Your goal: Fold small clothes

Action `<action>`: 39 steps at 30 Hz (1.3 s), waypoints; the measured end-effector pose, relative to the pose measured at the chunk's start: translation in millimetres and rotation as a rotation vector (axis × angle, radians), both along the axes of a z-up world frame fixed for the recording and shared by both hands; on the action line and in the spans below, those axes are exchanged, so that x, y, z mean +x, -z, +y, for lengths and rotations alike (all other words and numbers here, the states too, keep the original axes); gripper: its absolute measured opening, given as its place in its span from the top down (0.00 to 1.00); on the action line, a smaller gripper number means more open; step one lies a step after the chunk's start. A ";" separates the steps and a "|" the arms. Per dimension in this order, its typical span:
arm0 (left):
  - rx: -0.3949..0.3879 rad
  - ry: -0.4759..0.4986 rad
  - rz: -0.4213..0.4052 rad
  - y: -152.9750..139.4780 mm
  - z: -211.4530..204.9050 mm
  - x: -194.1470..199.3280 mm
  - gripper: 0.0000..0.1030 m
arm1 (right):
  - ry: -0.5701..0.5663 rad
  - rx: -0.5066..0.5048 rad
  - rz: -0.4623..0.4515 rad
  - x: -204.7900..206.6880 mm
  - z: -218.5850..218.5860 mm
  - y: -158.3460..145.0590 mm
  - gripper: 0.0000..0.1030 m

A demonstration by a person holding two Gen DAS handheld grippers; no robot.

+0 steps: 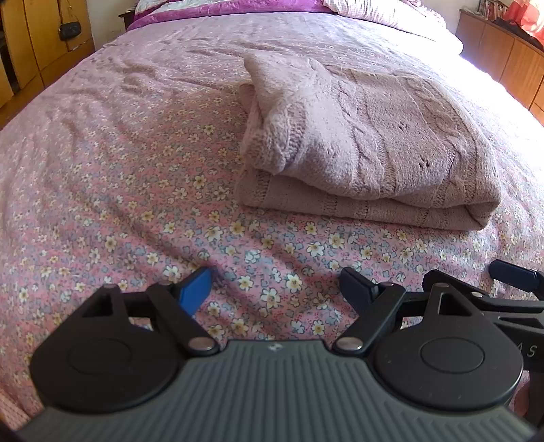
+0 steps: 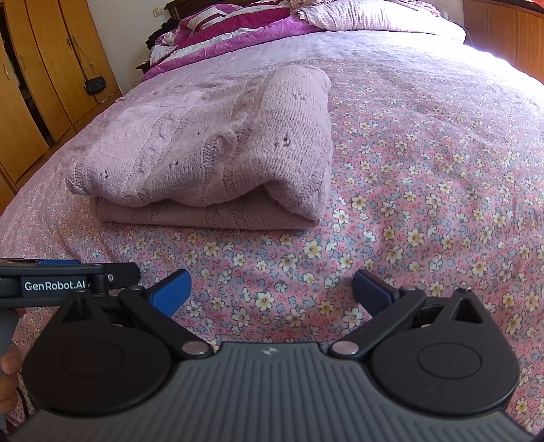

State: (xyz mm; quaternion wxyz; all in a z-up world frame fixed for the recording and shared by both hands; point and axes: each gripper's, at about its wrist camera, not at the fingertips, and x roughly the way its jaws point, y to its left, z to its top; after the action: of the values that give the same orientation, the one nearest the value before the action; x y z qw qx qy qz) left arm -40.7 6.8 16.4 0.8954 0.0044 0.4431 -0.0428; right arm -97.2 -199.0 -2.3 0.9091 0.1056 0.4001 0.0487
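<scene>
Sweater: a pale pink knitted sweater lies folded into a thick rectangle on the bed, one layer doubled over another, with a cuffed sleeve end tucked at its left side in the left wrist view.

Bed: the bedspread is pink with small flowers, wrinkled to the left of the sweater; a purple quilt and a checked pillow lie at the far end.

Left tongs: the left tongs are released, the blue pads spread wide with nothing between them, low over the bedspread. The sweater lies ahead of them and to the right, apart from the pads, with bare bedspread between.

Right tongs: the right tongs are also released and hold nothing, low over the flowered cloth. The sweater lies ahead of them and to the left, not touching.

Tongs together: the two sit just beside each other; the left one's black bar marked GenRobot.AI reaches into the left edge of the right wrist view, and the right one's parts show at the right edge of the left wrist view.

Contact with bed: whether either pair of pads rests on the bedspread or hangs just above it cannot be told from these angles.

Room: wooden wardrobe doors stand at the left with a small black bag hanging on them; a wooden cabinet stands at the right.
</scene>
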 end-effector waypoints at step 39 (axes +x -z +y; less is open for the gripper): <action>0.013 -0.003 -0.001 1.0 -2.1 -2.6 0.18 | -0.005 -0.022 -0.001 0.3 1.3 4.5 0.00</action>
State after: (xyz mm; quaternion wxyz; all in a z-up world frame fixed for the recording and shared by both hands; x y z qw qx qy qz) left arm -43.3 4.7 15.4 0.8957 0.0096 0.4429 -0.0384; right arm -96.8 -197.6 -6.8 0.9101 0.0948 0.4006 0.0465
